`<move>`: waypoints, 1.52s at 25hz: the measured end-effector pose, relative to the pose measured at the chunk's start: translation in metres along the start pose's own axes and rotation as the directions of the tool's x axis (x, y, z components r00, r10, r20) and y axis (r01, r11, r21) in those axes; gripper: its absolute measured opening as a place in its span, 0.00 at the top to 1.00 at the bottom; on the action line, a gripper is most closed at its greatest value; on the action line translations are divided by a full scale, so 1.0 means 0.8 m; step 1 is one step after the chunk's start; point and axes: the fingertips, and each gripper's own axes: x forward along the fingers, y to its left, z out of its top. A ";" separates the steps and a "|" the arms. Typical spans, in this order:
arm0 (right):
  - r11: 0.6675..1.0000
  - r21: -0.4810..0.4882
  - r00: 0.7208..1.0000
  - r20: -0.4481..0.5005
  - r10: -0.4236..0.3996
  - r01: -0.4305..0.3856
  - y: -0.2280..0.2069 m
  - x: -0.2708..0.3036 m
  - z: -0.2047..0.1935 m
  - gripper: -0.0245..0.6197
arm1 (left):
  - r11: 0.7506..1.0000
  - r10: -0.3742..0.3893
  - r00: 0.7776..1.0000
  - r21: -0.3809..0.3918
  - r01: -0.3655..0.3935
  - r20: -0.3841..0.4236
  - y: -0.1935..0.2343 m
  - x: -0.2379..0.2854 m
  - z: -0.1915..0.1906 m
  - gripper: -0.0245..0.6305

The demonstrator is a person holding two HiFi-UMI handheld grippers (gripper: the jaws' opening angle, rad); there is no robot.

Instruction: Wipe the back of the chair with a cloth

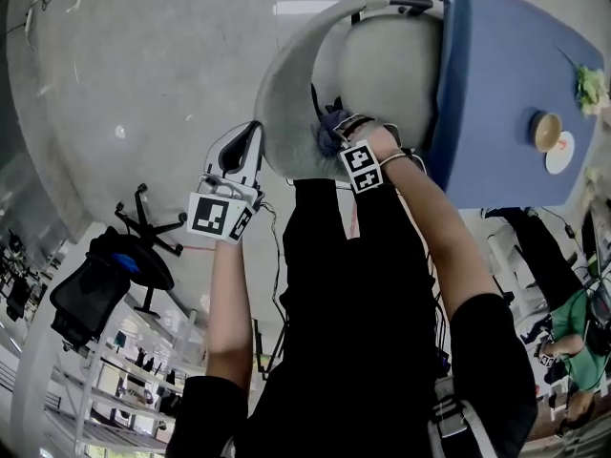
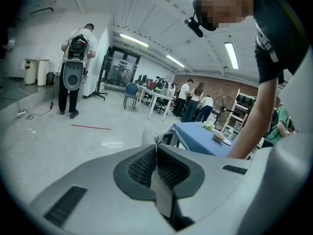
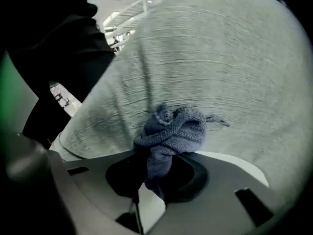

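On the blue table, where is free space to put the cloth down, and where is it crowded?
The blue table is bare from the chair side up to the cup. Its right edge is crowded: cup, plate and flowers sit close together. The right gripper holds the cloth.

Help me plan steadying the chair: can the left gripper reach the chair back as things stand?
Probably yes: the left gripper, shut and empty, sits right beside the edge of the chair back with nothing between them. The right gripper holds the cloth against it elsewhere.
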 end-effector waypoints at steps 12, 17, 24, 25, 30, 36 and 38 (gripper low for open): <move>0.937 -0.347 0.998 -0.050 -0.049 0.029 0.120 -0.048 -0.032 0.80 | 0.999 0.038 0.999 -0.006 -0.038 0.009 -0.001 -0.004 0.002 0.93; 0.932 -0.361 0.995 -0.076 -0.068 0.036 0.144 -0.068 -0.053 0.81 | 0.999 0.053 0.999 -0.002 -0.053 0.005 -0.002 -0.004 0.006 0.93; 0.931 -0.362 0.990 -0.138 -0.001 -0.050 0.182 -0.093 -0.099 0.81 | 0.996 0.090 0.996 -0.027 -0.090 -0.011 -0.005 -0.005 0.005 0.93; 0.936 -0.347 0.990 -0.143 0.011 -0.060 0.187 -0.097 -0.102 0.81 | 0.994 0.092 0.996 -0.058 -0.092 -0.006 -0.005 -0.007 0.004 0.93; 0.983 -0.181 0.990 -0.139 0.001 -0.026 0.183 -0.121 -0.103 0.80 | 0.984 0.106 0.994 -0.143 -0.104 0.007 -0.002 -0.014 0.006 0.93; 0.983 0.111 0.986 -0.089 -0.139 0.149 0.133 -0.185 -0.075 0.80 | 0.995 0.068 0.993 0.082 -0.060 -0.097 -0.061 -0.023 0.043 0.93; 0.950 0.230 0.978 -0.062 -0.200 0.209 0.111 -0.213 -0.067 0.80 | 0.990 0.047 0.994 0.136 -0.033 -0.099 -0.089 -0.028 0.064 0.93</move>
